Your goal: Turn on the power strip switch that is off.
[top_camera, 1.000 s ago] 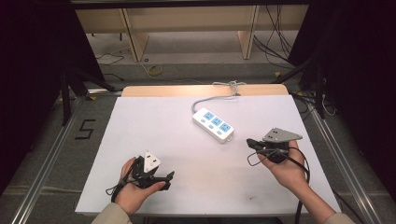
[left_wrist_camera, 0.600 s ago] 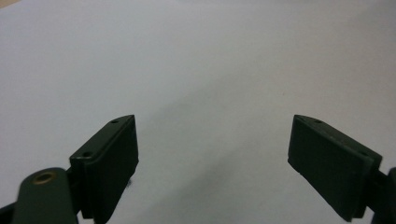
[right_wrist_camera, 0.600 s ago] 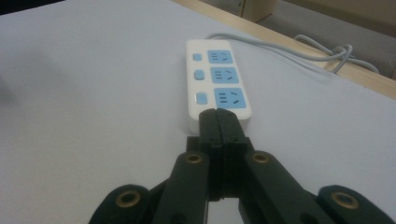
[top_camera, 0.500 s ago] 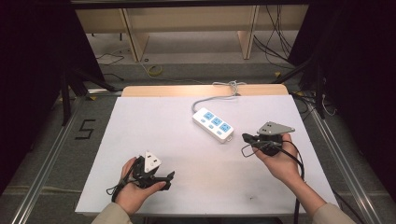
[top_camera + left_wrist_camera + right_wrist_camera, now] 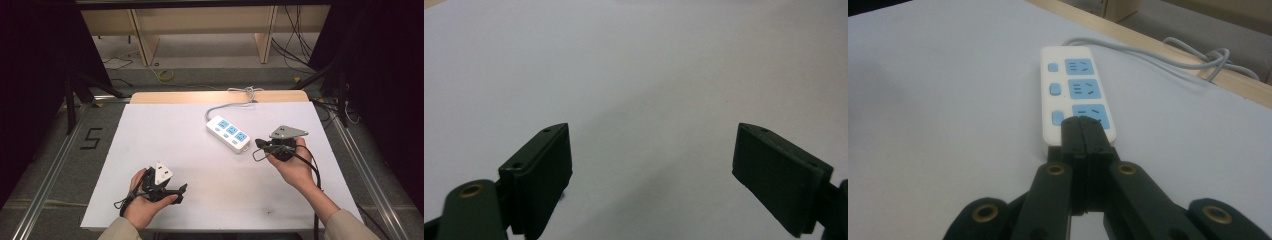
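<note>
A: On the left, our left gripper (image 5: 181, 189) sits low over the white table (image 5: 165, 135). Its jaws are spread wide, and there is nothing between them.

B: Yes, in the left gripper view we see just bare table past its pads (image 5: 541, 175). What is in the middle?

A: The power strip (image 5: 228, 133). It lies flat on the table, near the far edge, and its cord (image 5: 235, 99) runs off the back.

B: And on the right?

A: Our right gripper (image 5: 259, 144) is just beside the near end of the strip. Its jaws are pressed tight together, with nothing in them.

B: In the right gripper view the tip (image 5: 1082, 131) points at the nearest blue socket and the little button (image 5: 1057, 117) next to it. We think the job is to push that button.

A: Then we should keep the jaws shut, so the tip is firm. We line it up on the button, not the socket, and push straight down, softly, so the strip does not slide.

B: What can't we see well?

A: The tip covers the near end of the strip, so we cannot tell if it is touching yet. It may be just above. The cord's plug is out of the picture too.
</note>
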`<state>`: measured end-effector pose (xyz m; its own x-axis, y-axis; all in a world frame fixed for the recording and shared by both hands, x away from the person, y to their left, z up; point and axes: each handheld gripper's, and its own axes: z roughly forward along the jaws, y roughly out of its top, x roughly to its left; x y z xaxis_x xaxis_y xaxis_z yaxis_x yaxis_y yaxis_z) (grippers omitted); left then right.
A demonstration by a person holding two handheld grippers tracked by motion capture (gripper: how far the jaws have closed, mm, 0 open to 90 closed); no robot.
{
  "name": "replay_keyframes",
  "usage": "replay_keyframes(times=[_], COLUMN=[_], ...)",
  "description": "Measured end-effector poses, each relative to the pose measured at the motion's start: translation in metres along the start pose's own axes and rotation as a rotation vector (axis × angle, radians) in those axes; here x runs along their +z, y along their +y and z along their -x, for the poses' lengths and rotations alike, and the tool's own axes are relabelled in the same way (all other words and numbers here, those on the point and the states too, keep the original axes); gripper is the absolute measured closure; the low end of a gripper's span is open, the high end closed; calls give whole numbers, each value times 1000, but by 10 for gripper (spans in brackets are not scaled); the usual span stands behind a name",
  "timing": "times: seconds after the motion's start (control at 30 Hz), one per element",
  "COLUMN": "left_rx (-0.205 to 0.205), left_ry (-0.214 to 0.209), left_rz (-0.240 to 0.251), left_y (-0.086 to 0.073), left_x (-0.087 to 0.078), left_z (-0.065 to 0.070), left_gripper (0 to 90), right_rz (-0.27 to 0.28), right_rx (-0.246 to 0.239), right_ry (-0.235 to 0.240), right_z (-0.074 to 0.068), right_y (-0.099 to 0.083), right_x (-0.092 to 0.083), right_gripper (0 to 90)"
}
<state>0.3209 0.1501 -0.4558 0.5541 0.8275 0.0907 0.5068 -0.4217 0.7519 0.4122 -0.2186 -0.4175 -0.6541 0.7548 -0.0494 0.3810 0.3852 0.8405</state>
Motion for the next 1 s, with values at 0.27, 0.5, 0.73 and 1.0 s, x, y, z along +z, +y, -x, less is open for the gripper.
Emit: replay_keyframes(times=[0.27,0.5,0.73,1.0], left_rx=[8,10,12,13], left_ry=[-3,-3,-4,-4], left_rz=[-6,-7,-7,-4], left_y=[0,0,0,1], left_x=[0,0,0,1], left_z=[0,0,0,1], left_gripper=[157,156,157,157], right_rz=[-11,-18,-27,-34], right_rx=[12,17,22,24], right_ry=[-2,-4,-17,-11], right_z=[3,4,4,4], right_y=[2,5,8,12], right_x=[8,15,20,30], right_gripper=[900,900,900,900])
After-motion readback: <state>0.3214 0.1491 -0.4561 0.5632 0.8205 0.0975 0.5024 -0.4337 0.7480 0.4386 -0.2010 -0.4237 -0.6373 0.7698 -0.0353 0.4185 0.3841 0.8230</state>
